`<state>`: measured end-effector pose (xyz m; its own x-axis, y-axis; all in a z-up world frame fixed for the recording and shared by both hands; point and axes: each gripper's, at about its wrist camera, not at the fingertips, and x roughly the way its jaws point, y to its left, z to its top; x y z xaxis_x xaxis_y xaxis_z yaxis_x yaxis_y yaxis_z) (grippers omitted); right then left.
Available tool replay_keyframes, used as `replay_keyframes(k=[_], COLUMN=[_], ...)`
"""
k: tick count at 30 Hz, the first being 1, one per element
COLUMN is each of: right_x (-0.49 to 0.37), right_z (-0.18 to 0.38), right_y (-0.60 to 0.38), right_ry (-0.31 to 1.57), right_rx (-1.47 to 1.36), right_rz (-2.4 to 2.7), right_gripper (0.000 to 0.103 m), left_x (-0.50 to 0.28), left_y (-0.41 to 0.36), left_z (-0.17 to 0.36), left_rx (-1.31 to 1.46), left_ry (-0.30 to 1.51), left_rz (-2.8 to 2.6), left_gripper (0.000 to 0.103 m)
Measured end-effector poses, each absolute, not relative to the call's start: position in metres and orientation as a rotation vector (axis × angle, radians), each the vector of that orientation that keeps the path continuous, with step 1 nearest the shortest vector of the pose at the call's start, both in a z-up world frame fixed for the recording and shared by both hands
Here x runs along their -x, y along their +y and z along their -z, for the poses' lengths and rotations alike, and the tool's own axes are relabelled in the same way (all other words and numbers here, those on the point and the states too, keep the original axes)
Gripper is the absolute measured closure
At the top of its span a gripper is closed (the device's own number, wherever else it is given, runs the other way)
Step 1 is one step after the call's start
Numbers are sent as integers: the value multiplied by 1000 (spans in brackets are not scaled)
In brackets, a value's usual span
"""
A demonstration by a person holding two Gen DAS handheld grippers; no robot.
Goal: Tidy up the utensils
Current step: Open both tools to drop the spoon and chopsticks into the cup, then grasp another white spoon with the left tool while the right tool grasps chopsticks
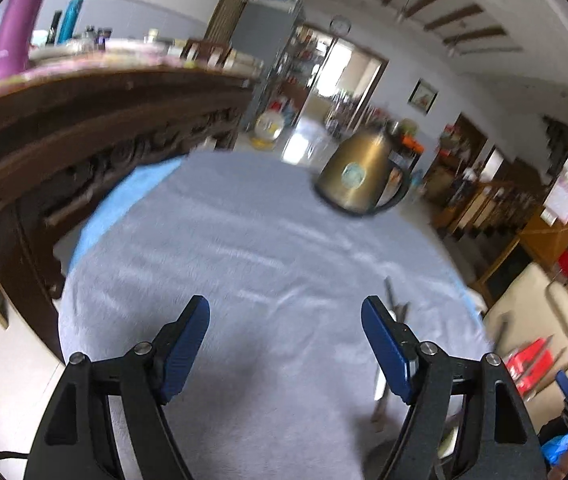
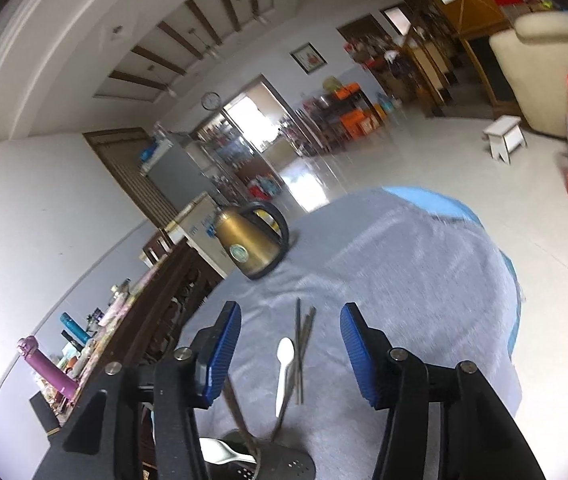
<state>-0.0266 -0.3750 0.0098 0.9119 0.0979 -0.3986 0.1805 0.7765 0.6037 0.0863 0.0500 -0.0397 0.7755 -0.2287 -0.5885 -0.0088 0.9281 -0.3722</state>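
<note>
Both grippers, left (image 1: 285,322) and right (image 2: 290,330), hovering wide, holding nothing. Right fingers straddling spoon (image 2: 284,372) and chopsticks (image 2: 302,344): risking grabbing several together, scattering them.

Grey cloth (image 2: 424,280) edged light blue, gold kettle (image 2: 249,246) with black handle, white spoon (image 2: 285,364), blue ribbed pads (image 2: 223,352)

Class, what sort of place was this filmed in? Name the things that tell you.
Most likely a lived-in home: a gold kettle on a cloth-covered table, a carved wooden sideboard crowded with bottles, and an armchair.
</note>
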Motion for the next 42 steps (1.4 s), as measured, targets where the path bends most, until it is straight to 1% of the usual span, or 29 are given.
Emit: replay_keyframes(k=[3,6,17,24,35,42], right_x=[16,6,-29,-48,-65,-73], right_z=[3,18,70,87,106,114], right_y=[-376,-378,-391,-396,-399,-402], right_ry=[473,522,644,686,725,742], right_rx=[-688,-694,-721,-726,-740,-738], right_rz=[57,66,97,102,105,120], right_gripper=[48,48,48,48,48,48], left_x=[-105,-123,-196,-215,-239,-246], left_y=[42,26,-65,-111,-137,-153], left_z=[62,76,110,115,140,146], left_rx=[327,248,-4,-100,-142,-232], left_ry=[758,799,869,876,963,930], left_rz=[134,162,403,486,542,535], left_gripper=[24,24,24,24,24,24])
